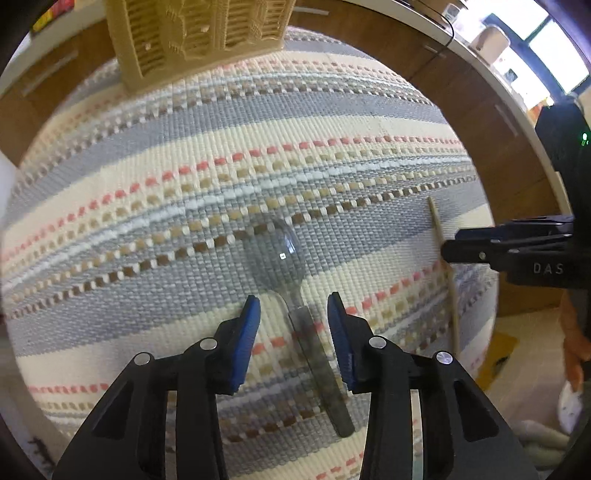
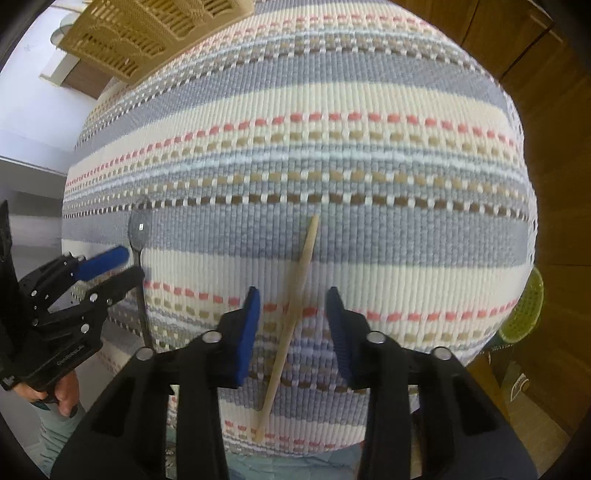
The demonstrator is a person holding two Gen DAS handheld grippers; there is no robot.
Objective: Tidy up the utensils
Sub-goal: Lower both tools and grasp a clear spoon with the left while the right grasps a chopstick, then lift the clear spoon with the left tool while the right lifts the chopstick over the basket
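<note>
**Ana:** Left wrist view puts the clear spoon (image 1: 286,295) right between the spread fingers of the left gripper (image 1: 293,306), handle running near-to-far, bowl on the far side, flat on the striped mat (image 1: 147,206).

**Ben:** And the right gripper (image 2: 291,299)?

**Ana:** Spread too, straddling the wooden stick (image 2: 291,310), which slants slightly. Neither is pinched yet.

**Ben:** Room?

**Ana:** Open mat all the way to the beige basket (image 1: 192,33) at the far edge, left of both.
</note>
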